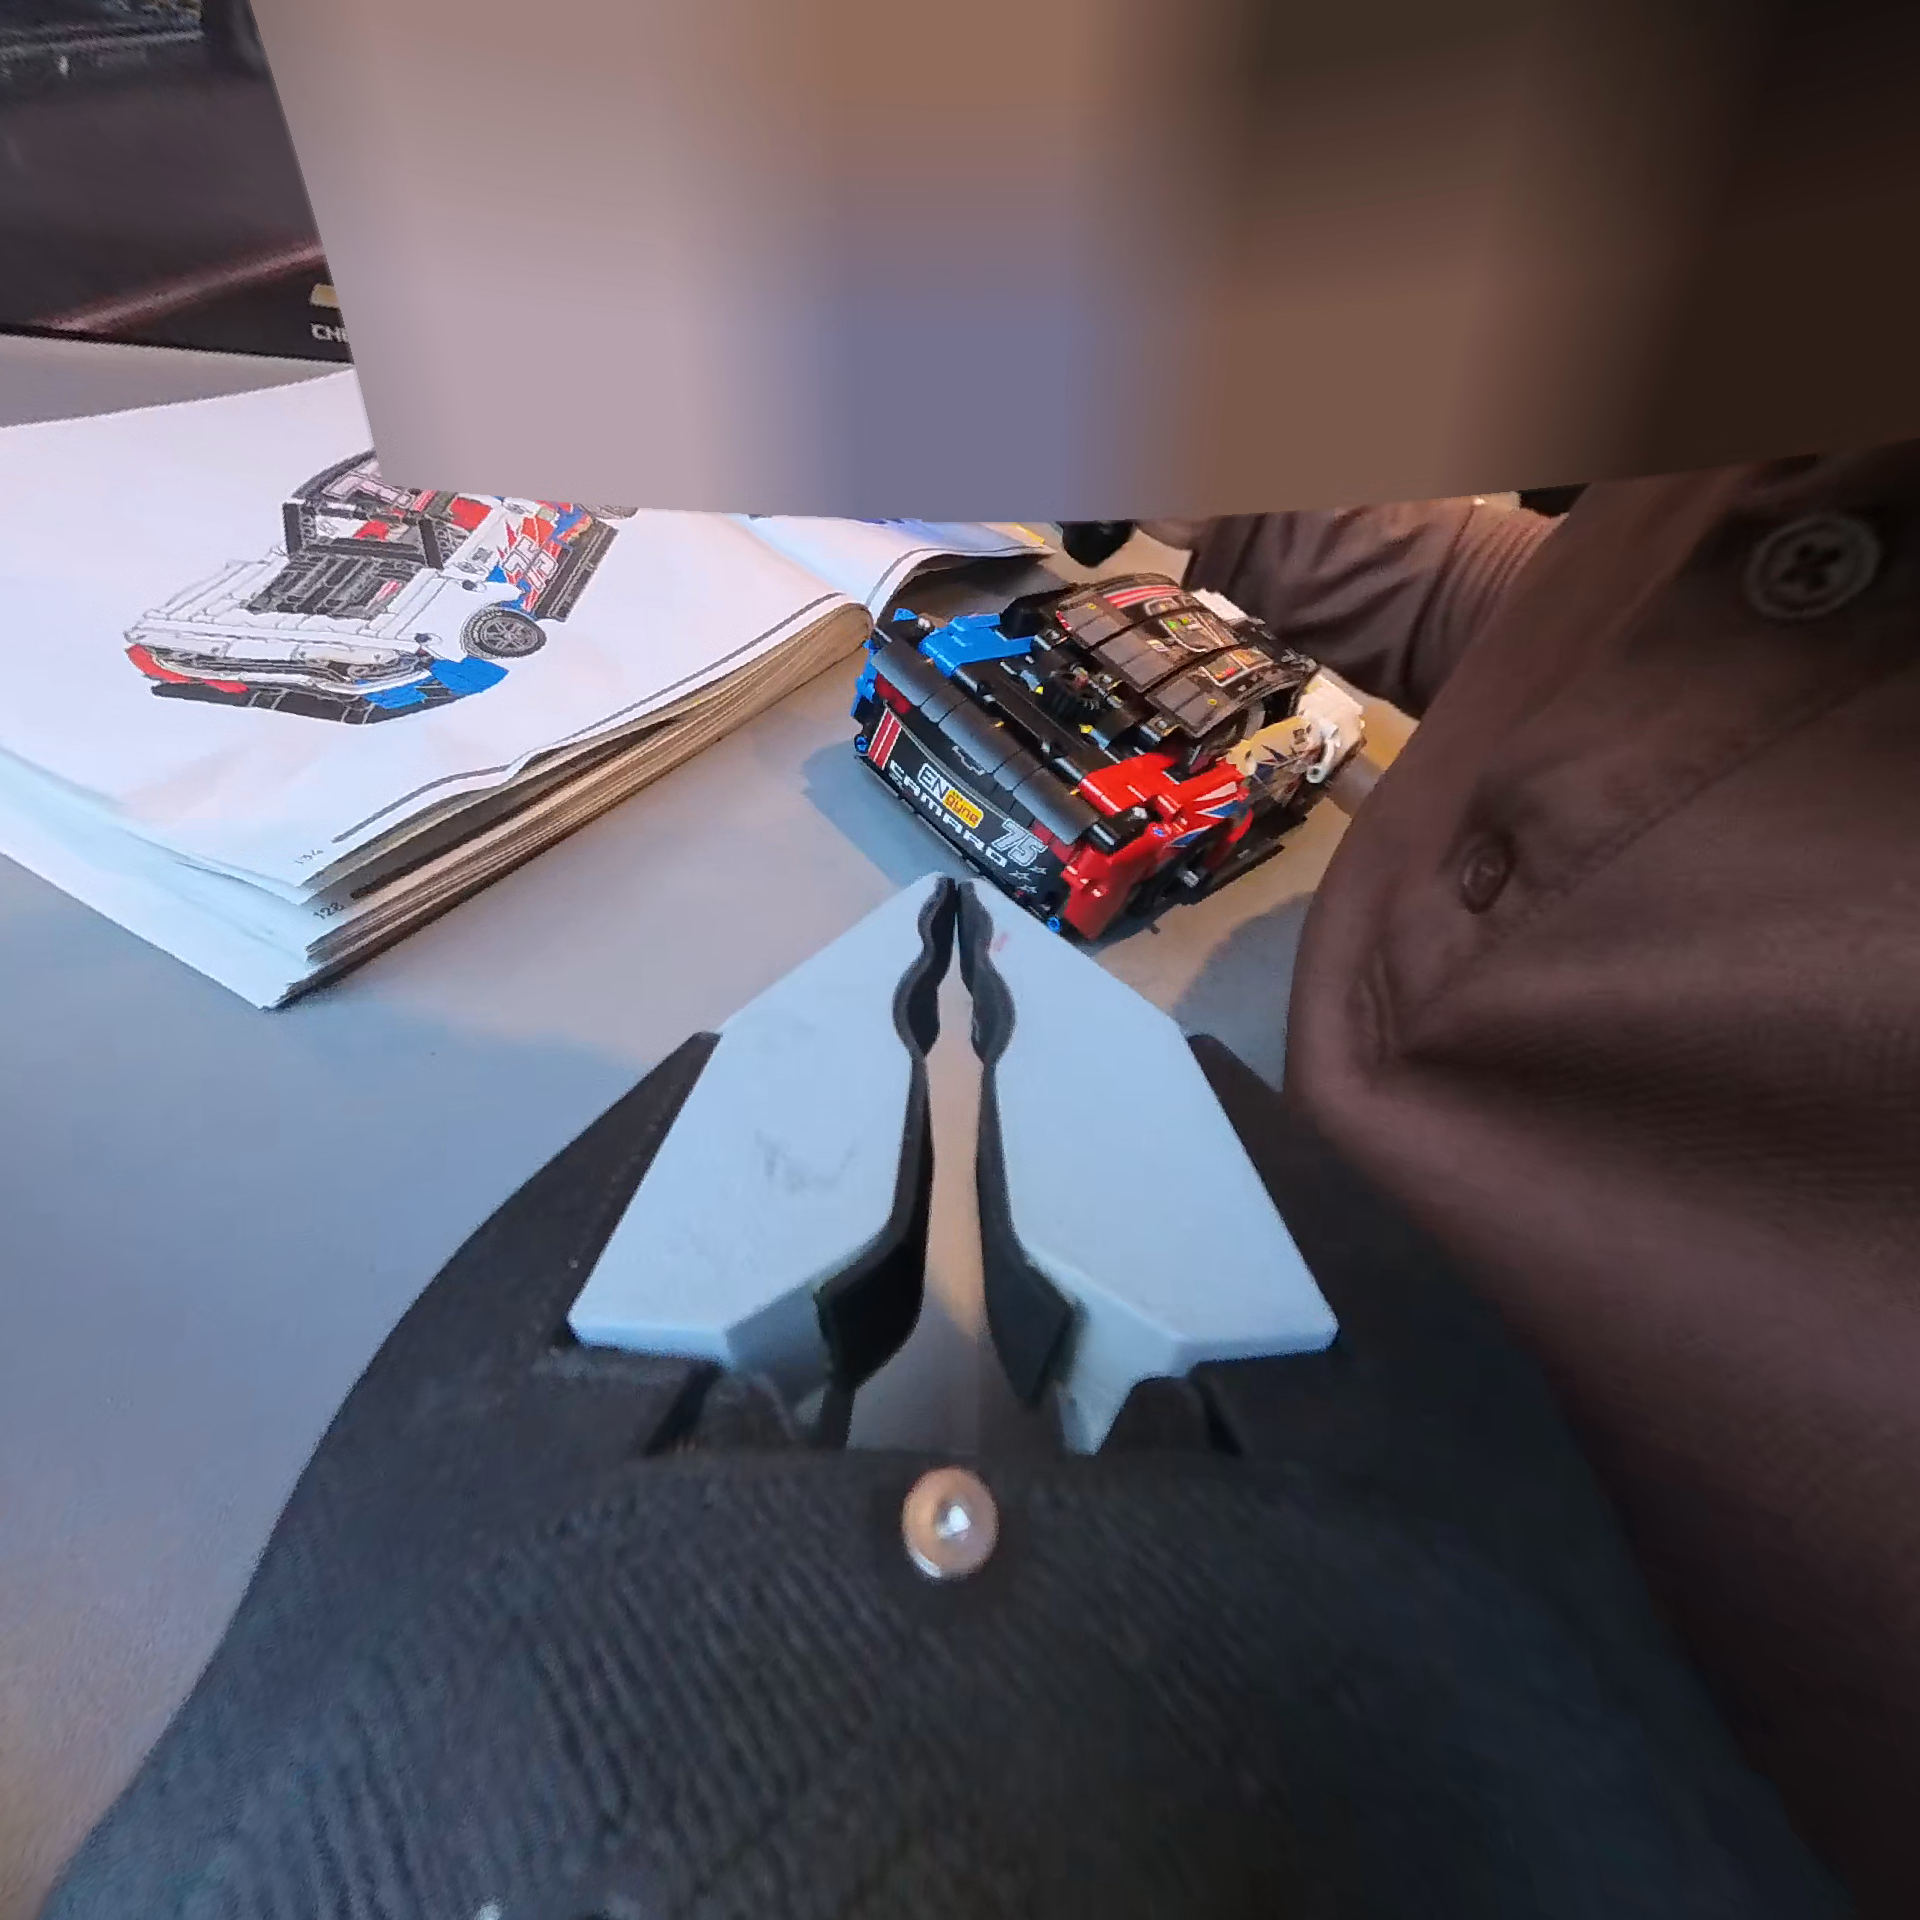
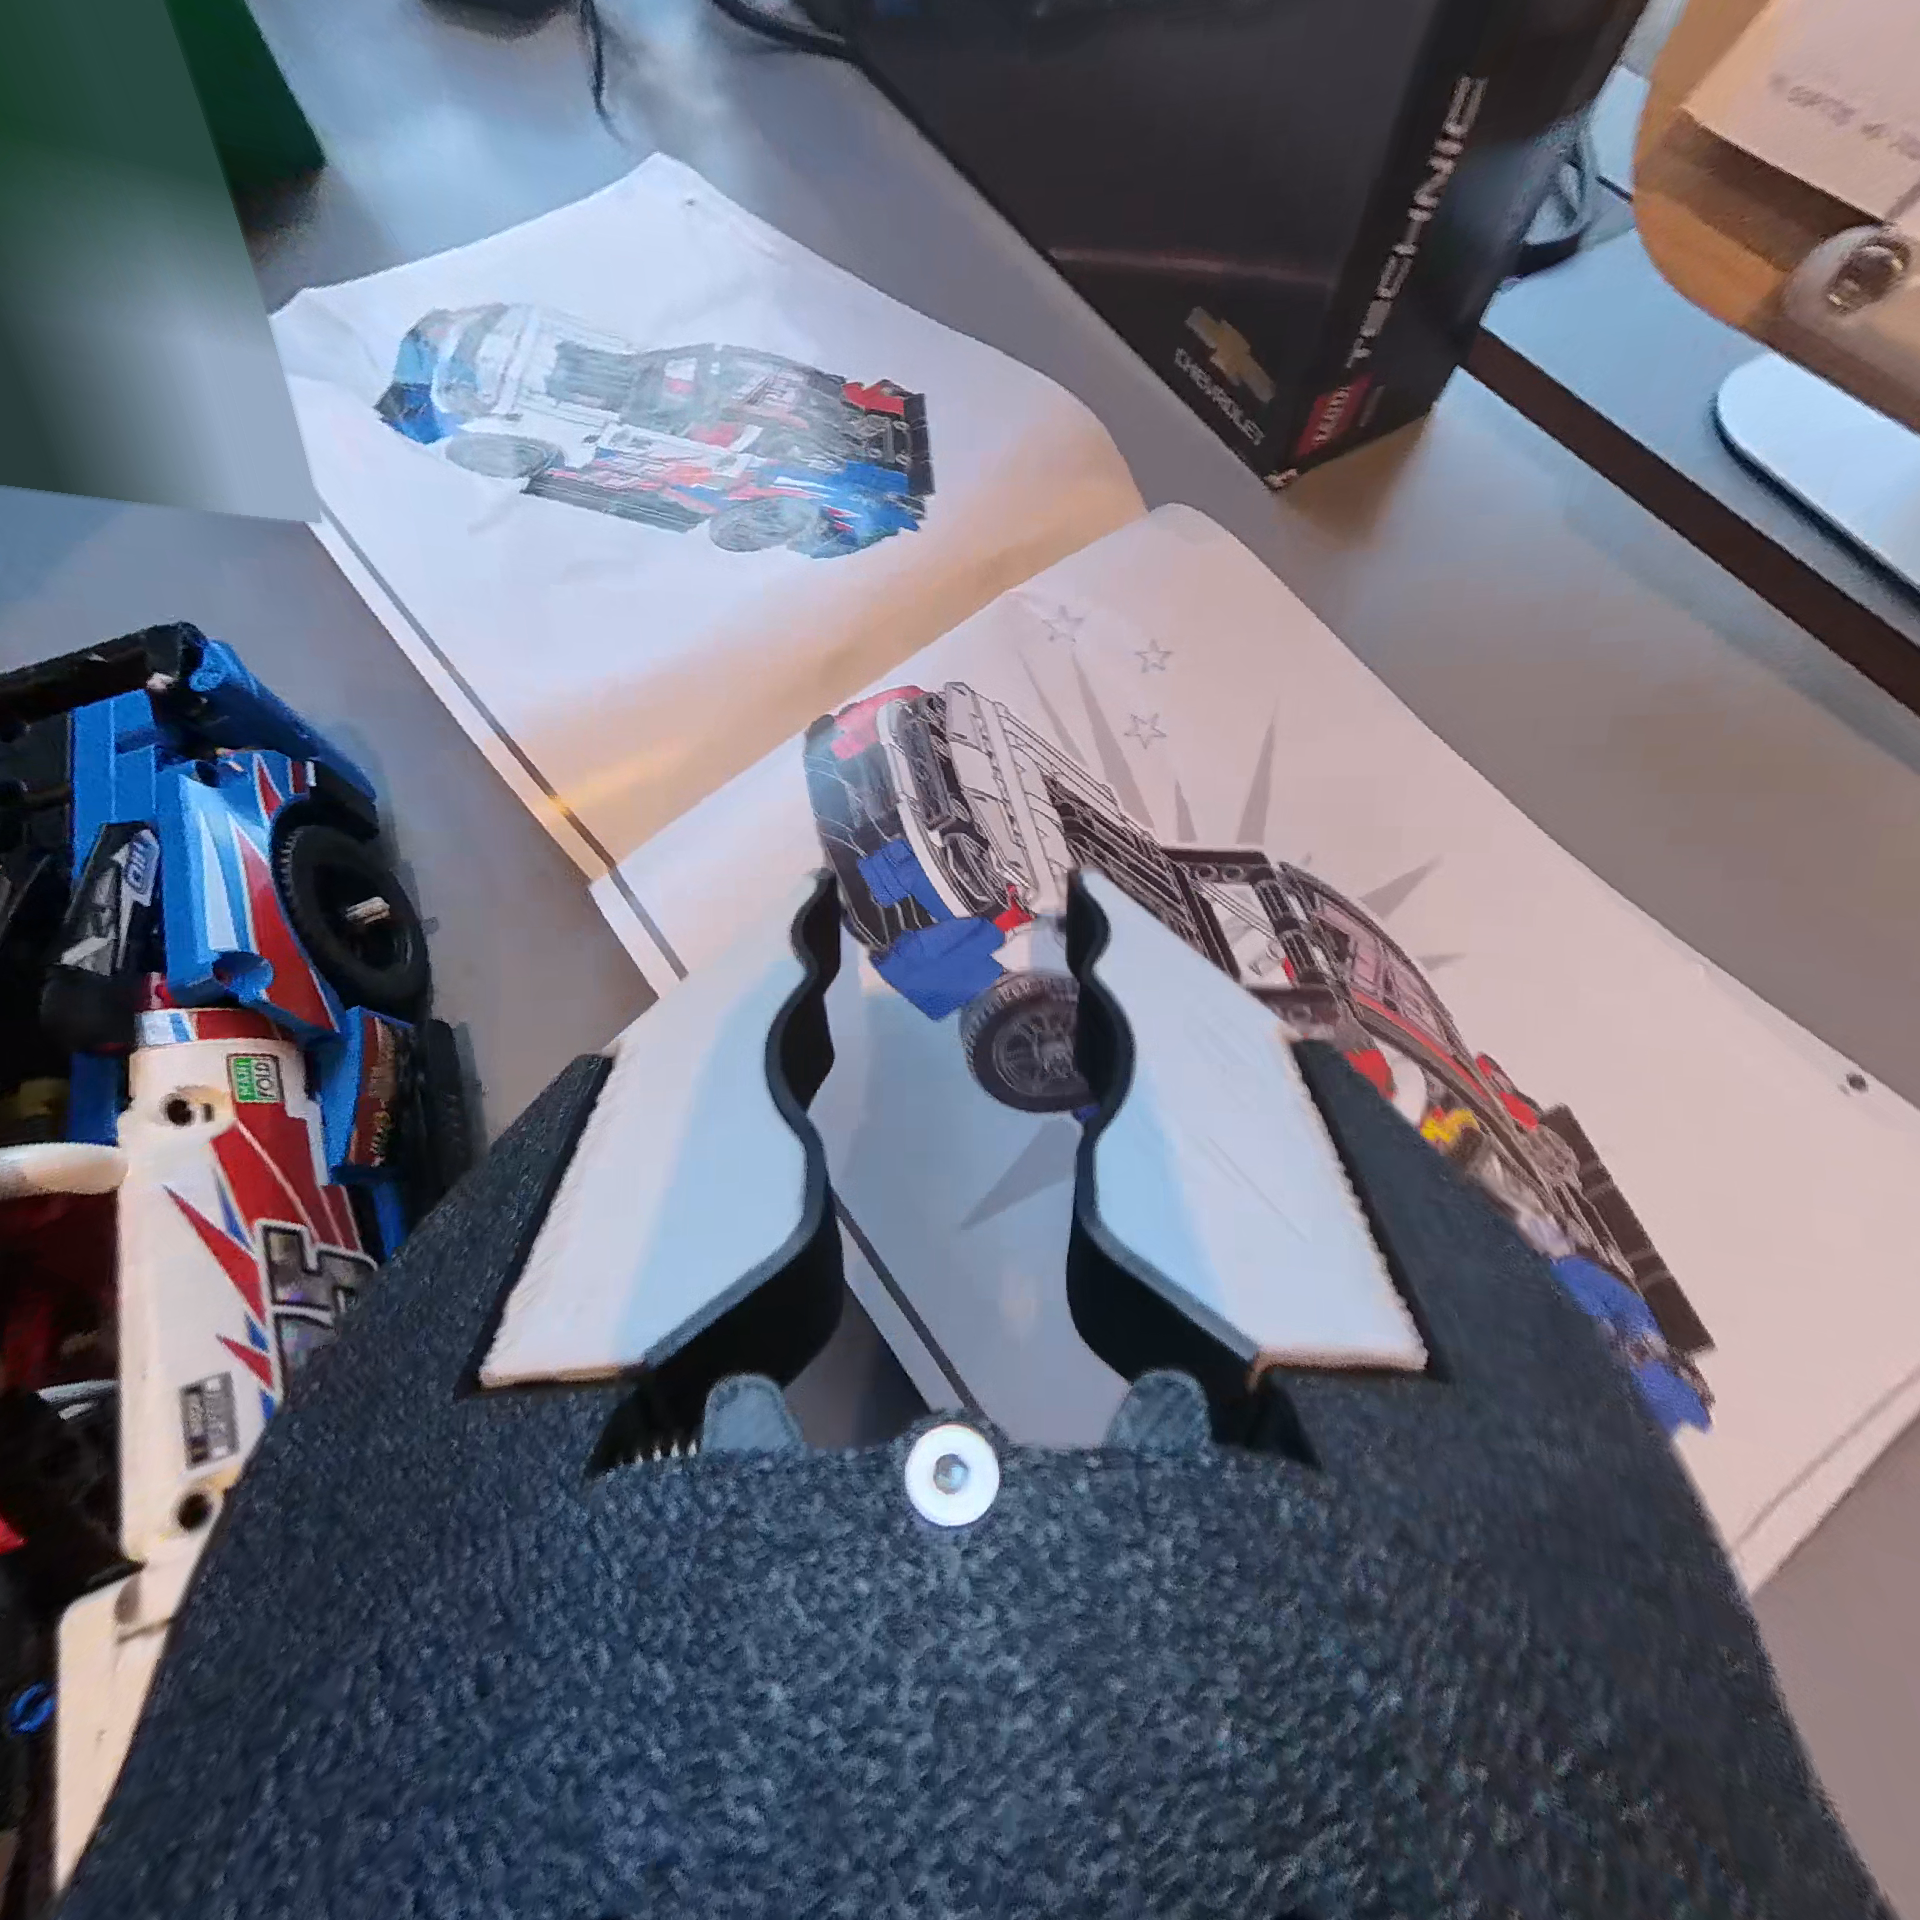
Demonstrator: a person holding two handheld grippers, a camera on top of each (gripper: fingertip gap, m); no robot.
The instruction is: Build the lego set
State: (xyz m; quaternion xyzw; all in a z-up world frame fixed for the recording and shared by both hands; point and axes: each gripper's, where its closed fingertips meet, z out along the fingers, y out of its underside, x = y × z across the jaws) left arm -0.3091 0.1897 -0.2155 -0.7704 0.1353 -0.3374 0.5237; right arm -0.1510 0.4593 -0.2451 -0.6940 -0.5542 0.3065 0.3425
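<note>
A lego race car (image 1: 1091, 738) in black, red, blue and white lies on its side on the grey table (image 1: 260, 1195). My left gripper (image 1: 956, 894) is shut and empty, hovering just in front of the car without touching it. In the right wrist view the same car (image 2: 208, 987) lies at the left edge, with a black wheel (image 2: 358, 925) showing. My right gripper (image 2: 951, 914) is open and empty above the open instruction booklet (image 2: 1299, 748), to the right of the car.
The thick booklet (image 1: 364, 727) lies open left of the car. A black lego box (image 2: 1299, 208) stands behind the booklet. A person in a brown shirt (image 1: 1610, 1039) is close on the right. A silver monitor base (image 2: 1808, 457) stands at far right. The tips of one gripper are about 30 cm away from the tips of the other. Measured from the fingertips, the black wheel (image 2: 358, 925) is 12 cm or so from the right gripper and 20 cm from the left.
</note>
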